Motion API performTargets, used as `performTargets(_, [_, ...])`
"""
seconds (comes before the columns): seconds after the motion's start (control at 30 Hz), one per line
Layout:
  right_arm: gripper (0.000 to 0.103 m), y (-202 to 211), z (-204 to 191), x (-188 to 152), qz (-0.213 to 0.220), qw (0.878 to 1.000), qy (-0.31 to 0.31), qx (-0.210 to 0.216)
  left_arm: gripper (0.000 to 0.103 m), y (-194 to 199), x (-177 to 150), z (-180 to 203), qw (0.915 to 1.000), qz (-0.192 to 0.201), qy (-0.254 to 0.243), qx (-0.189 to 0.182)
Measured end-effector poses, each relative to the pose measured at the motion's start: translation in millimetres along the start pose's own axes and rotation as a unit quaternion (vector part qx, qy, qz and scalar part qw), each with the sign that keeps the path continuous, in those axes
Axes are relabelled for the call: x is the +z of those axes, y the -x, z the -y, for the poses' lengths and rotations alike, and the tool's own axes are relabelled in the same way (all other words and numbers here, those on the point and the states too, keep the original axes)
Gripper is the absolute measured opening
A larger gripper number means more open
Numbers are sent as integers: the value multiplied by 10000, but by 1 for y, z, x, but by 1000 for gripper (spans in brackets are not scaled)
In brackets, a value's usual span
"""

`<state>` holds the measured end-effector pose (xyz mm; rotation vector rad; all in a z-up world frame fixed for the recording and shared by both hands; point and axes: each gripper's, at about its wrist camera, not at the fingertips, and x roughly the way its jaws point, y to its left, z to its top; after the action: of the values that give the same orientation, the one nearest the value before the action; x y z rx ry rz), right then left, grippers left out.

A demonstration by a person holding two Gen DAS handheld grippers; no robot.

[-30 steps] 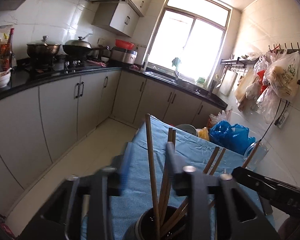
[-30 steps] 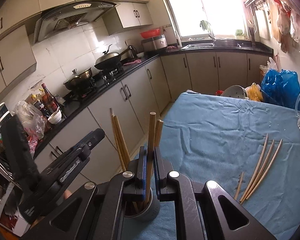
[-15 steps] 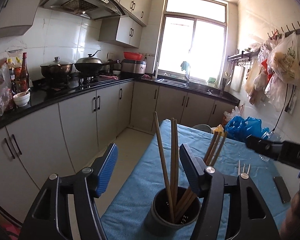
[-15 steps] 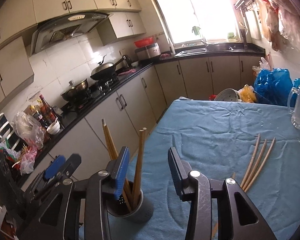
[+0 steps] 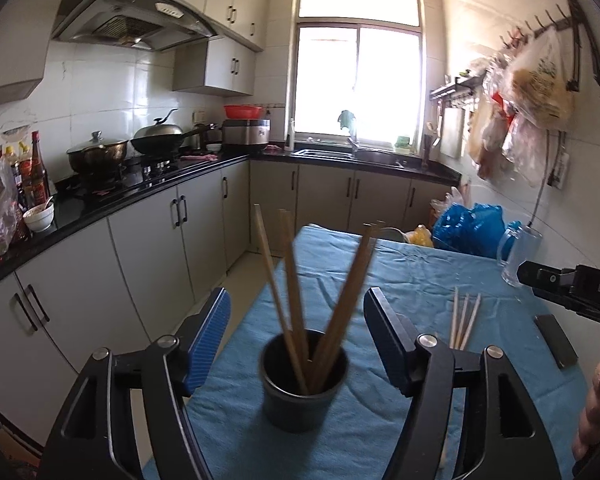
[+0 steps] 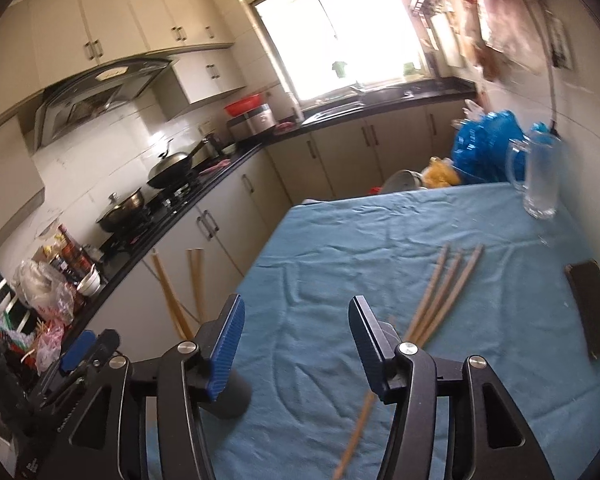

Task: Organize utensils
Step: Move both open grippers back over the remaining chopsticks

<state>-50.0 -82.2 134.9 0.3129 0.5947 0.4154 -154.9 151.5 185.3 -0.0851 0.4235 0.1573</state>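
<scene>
The dark utensil cup (image 5: 304, 380) is stood upright near the left edge of the blue tablecloth (image 5: 412, 280), so that chopsticks can be dropped in tip-down and kept together. Several wooden chopsticks (image 5: 296, 280) are already leant inside it, fanned against its rim. The left gripper (image 5: 296, 344) is held just behind the cup; its jaws have just been opening and now stand wide, one blue pad on each side of the cup, with no contact seen and nothing gripped. The cup is thus framed between the fingers but left free.

The right gripper (image 6: 296, 344) has also just been opening its jaws, and nothing is held between them; only bare cloth is seen in the gap. The loose chopsticks (image 6: 444, 292) are laid in a bundle on the cloth ahead of it and to its right, with one stray stick (image 6: 360, 420) passing under its right finger. The cup is seen low at its left, partly hidden behind the left finger. The remaining bundle is judged to be the next thing to be collected. A glass mug (image 6: 540, 176) and a dark flat object (image 6: 592, 312) are left further off on the right.
</scene>
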Motion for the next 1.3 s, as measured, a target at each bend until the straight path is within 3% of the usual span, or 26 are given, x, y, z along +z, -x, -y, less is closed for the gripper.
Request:
performTargets(0.2, [60, 21, 43, -10, 39, 9992, -296, -261, 69, 10, -5, 29, 9993, -113, -155, -316])
performTargets(0.4, [60, 34, 90, -23, 0, 9961, -699, -531, 72, 11, -20, 71, 9951, -470, -279, -824])
performTargets(0.67, [60, 25, 136, -44, -309, 9920, -918, -807, 72, -38, -68, 139, 9779, -1446, -865, -1240])
performTargets(0.83, [60, 0, 153, -47, -631, 9903, -925, -827, 71, -86, -99, 162, 9662, -2000, -1105, -1196])
performTargets(1.07, [60, -62, 159, -27, -1110, 9877, -786, -768, 61, -132, -107, 162, 9606, -2376, -964, -1069])
performTargets(1.23, [49, -121, 156, -10, -1492, 9836, -639, -784, 43, -155, -109, 163, 9521, -2656, -990, -1145])
performTargets(1.3, [42, -145, 156, -5, -1669, 9794, -591, -965, 41, -163, -111, 162, 9483, -2792, -928, -1189])
